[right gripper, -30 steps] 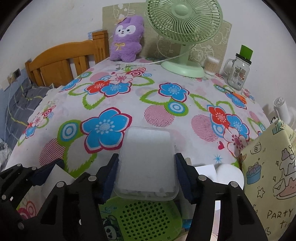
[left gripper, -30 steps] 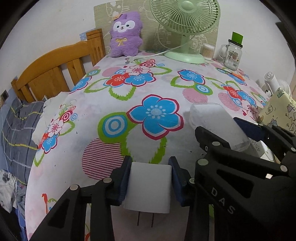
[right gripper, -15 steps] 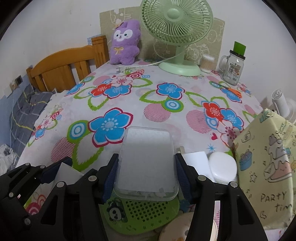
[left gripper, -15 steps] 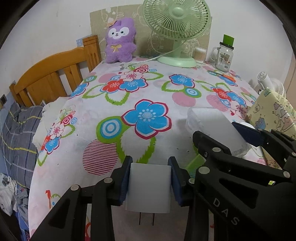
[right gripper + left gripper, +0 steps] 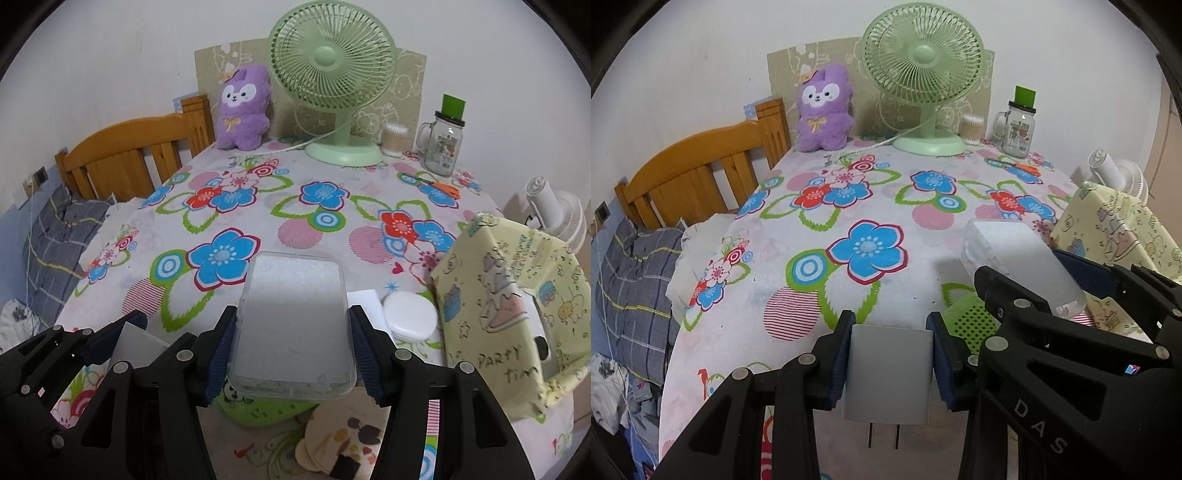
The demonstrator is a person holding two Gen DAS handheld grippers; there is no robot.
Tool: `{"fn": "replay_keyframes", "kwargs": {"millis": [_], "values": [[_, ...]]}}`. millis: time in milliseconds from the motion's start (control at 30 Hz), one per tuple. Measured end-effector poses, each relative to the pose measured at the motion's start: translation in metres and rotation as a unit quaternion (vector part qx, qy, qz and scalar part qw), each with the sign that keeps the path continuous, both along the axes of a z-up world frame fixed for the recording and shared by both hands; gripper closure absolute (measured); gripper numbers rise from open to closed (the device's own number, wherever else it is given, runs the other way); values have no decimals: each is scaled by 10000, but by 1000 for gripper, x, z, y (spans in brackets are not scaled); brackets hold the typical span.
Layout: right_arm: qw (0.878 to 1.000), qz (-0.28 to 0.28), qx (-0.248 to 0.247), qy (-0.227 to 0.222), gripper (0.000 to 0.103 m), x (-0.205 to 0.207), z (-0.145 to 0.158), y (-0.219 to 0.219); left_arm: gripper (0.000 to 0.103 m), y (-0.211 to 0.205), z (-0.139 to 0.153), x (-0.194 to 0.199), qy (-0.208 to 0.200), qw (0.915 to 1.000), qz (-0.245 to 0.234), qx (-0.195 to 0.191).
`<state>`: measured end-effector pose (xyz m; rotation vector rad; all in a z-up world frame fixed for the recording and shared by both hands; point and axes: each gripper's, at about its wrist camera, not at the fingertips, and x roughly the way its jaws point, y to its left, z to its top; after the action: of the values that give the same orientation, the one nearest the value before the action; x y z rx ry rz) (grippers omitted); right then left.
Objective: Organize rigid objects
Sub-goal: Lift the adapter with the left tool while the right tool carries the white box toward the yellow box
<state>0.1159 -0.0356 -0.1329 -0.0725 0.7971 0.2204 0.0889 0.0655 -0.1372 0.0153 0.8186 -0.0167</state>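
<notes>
Left hand-held gripper (image 5: 890, 360): its blue-padded fingers (image 5: 839, 354) are clamped on both sides of a white plug adapter (image 5: 888, 373), held above the near edge of the worktop (image 5: 820, 269), two prongs pointing toward the camera. Right hand-held gripper (image 5: 291, 347): closed on a frosted plastic box (image 5: 293, 325), lid facing up, long axis pointing away from the camera; the box is raised above the objects below it. Beneath the box lie a green perforated disc (image 5: 266, 406) and a round patterned item (image 5: 340, 443); just to the right of the box sit a flat white block (image 5: 364, 306) and a round white case (image 5: 410, 317), touching or nearly so. A yellow gift bag (image 5: 509, 317) stands at the right. At the far end of the floral-clothed worktop stand a green fan (image 5: 332, 81), a purple plush toy (image 5: 243, 107), a cotton-swab tub (image 5: 394, 139) and a glass mug with green lid (image 5: 443, 140). A wooden bed frame (image 5: 701, 177) adjoins the worktop's left side.
</notes>
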Motion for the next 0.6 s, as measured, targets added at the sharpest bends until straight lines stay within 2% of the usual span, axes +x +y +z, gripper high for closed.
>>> {"fn": "replay_keyframes", "kwargs": {"millis": [600], "values": [[9995, -175, 100, -246, 41, -31, 32, -31, 63, -27, 31, -28, -296, 9995, -130, 28]]}}
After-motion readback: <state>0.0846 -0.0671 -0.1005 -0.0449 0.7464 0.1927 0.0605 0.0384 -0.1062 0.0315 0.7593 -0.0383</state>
